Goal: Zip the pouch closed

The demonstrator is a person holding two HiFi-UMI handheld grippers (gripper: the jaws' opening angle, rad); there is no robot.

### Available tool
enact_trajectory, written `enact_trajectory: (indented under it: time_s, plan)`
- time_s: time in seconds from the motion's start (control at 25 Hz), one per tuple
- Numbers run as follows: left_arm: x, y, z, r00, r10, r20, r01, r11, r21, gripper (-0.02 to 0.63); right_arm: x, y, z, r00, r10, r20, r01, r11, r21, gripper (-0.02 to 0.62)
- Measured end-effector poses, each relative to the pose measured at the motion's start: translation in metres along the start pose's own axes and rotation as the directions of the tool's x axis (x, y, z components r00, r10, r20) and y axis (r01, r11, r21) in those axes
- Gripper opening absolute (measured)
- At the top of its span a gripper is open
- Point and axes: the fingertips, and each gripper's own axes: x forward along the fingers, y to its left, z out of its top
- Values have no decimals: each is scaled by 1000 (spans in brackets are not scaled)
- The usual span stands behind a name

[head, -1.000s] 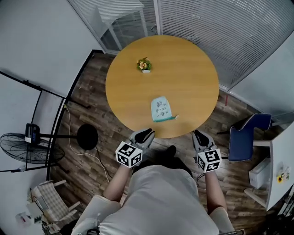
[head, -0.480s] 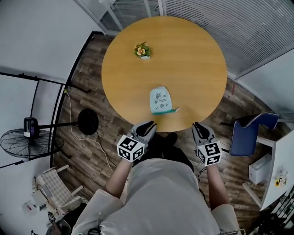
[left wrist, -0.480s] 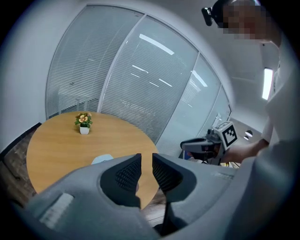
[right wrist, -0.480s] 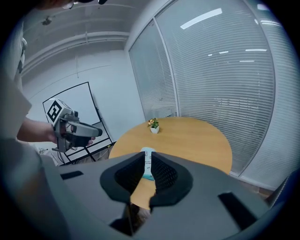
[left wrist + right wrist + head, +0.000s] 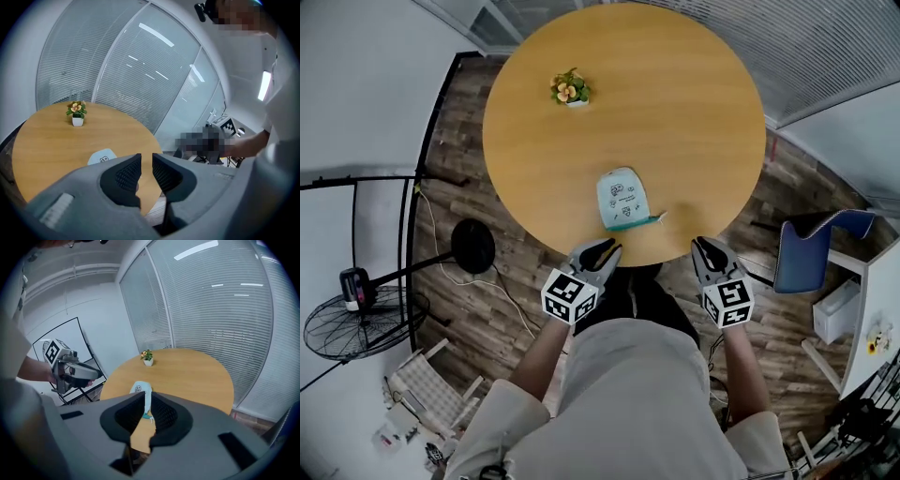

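The pouch (image 5: 622, 199) lies flat at the lower centre of the surface (image 5: 675, 112). It looks light and soft. Left claw (image 5: 602, 251) and right claw (image 5: 705, 249) are slightly apart and empty. I would pin the fabric and pinch the zipper pull (image 5: 659, 218).

The pouch (image 5: 620, 197) lay on the surface (image 5: 703, 103), near its front edge. The potted plant (image 5: 569, 90) stood on the same surface, well behind the pouch and to its left. The left tool (image 5: 598, 251) was just in front of the pouch, off the surface, and the right tool (image 5: 705, 247) in front and to the right. A fan (image 5: 352, 314) stood far left of the pouch, a chair (image 5: 820, 258) to its right.
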Motion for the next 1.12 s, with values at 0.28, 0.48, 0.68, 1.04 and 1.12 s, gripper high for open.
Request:
enact_trajectory:
  time_s: [0.28, 0.48, 0.68, 1.04, 1.12]
  plan:
    - [40, 30, -24, 997, -43, -65, 44, 999, 14, 72, 42, -9, -21, 999, -2, -33, 2, 1000, -5, 40]
    - [65, 39, -47, 993, -67, -100, 68, 998, 5, 72, 71, -16, -50, 996, 13, -91, -15, 1000, -25, 47]
    - [87, 36, -75, 986, -93, -141, 92, 996, -11, 72, 97, -27, -81, 986, 42, -160, -51, 997, -52, 57]
    - [131, 31, -116, 974, -127, -186, 114, 991, -76, 72, 150, -35, -125, 953, 116, -281, -169, 971, -171, 93]
    - [140, 31, -122, 972, -130, -195, 114, 989, -91, 72, 161, -35, -130, 942, 134, -309, -204, 957, -207, 95]
